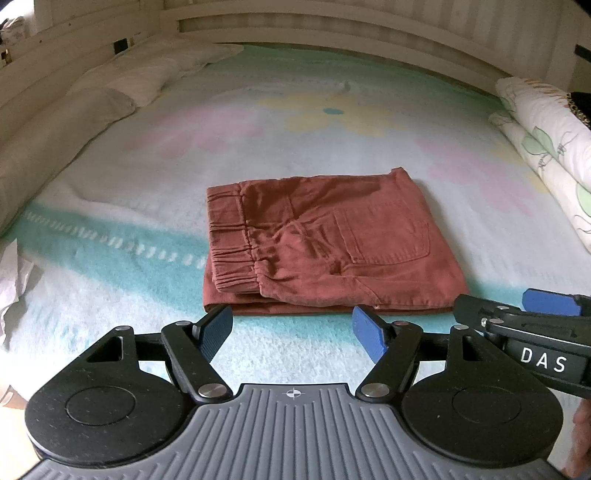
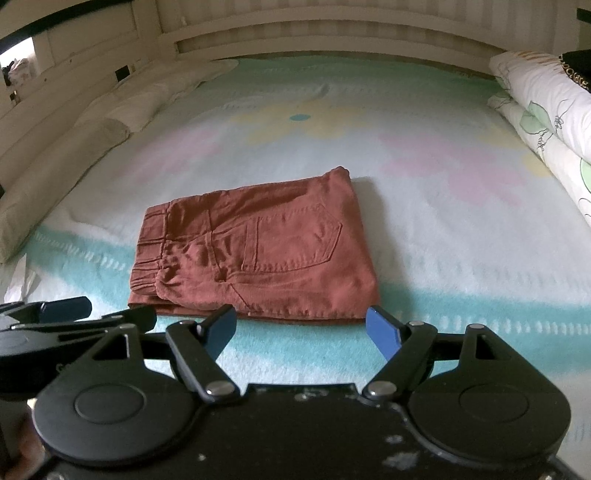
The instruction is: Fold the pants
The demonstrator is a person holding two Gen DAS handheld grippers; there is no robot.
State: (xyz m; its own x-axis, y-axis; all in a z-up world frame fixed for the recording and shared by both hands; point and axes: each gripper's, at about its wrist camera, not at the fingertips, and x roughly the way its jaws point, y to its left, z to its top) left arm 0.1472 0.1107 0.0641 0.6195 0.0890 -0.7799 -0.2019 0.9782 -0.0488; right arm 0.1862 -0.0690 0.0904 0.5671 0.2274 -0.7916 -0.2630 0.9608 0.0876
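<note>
The rust-red pants (image 1: 325, 243) lie folded into a compact rectangle on the pastel blanket (image 1: 295, 122), elastic waistband at the left and a back pocket facing up. They also show in the right wrist view (image 2: 258, 254). My left gripper (image 1: 293, 332) is open and empty, just short of the pants' near edge. My right gripper (image 2: 304, 328) is open and empty, also just short of the near edge. In the left wrist view the right gripper (image 1: 517, 314) enters from the right. In the right wrist view the left gripper (image 2: 70, 314) shows at the left.
Cream pillows (image 1: 96, 107) line the left side of the bed. A rolled floral quilt (image 1: 546, 140) lies along the right side. A slatted headboard (image 1: 332, 26) runs across the back. White crumpled cloth (image 1: 14, 280) sits at the near left edge.
</note>
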